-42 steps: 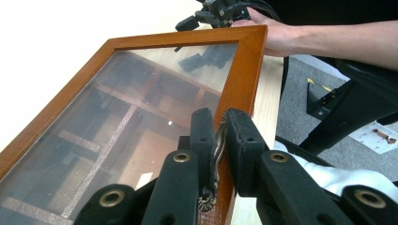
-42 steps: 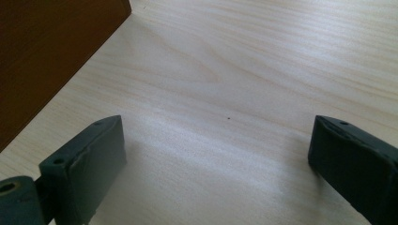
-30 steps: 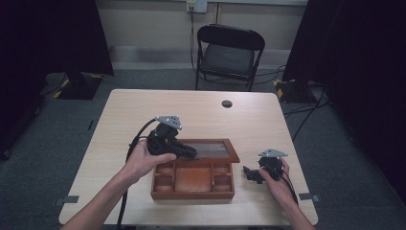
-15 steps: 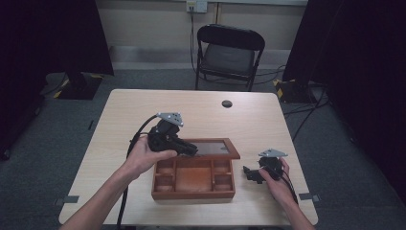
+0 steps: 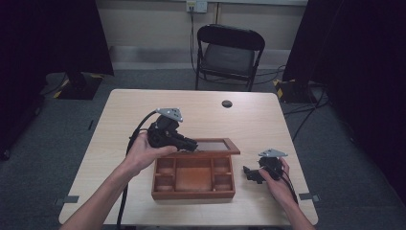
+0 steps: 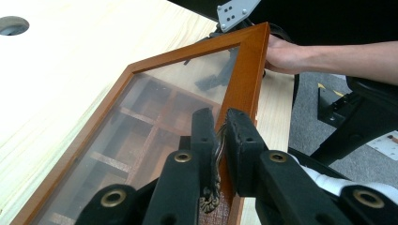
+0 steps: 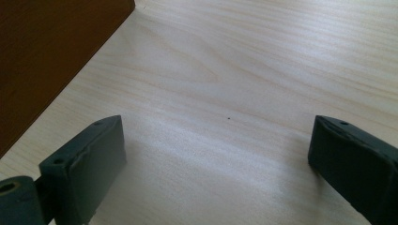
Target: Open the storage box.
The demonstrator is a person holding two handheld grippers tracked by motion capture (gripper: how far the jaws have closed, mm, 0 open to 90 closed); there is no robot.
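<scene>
A wooden compartment box (image 5: 193,194) sits near the table's front edge, its glass-paned lid (image 5: 210,146) raised at the back. My left gripper (image 5: 191,143) is at the lid's left end. In the left gripper view that gripper (image 6: 220,123) is shut on the brass latch (image 6: 217,159) on the lid's frame (image 6: 244,70). My right gripper (image 5: 248,173) rests on the table just right of the box. Its jaws stand wide apart in the right gripper view (image 7: 218,140), bare wood between them and the box wall (image 7: 47,56) at the left.
A round cable hole (image 5: 227,103) lies in the far part of the table (image 5: 268,124). A black folding chair (image 5: 229,52) stands behind the table. Dark curtains flank the room. The other hand (image 6: 286,54) rests beyond the lid's far corner.
The left gripper has risen slightly with the lid's edge. The right gripper has stayed in place.
</scene>
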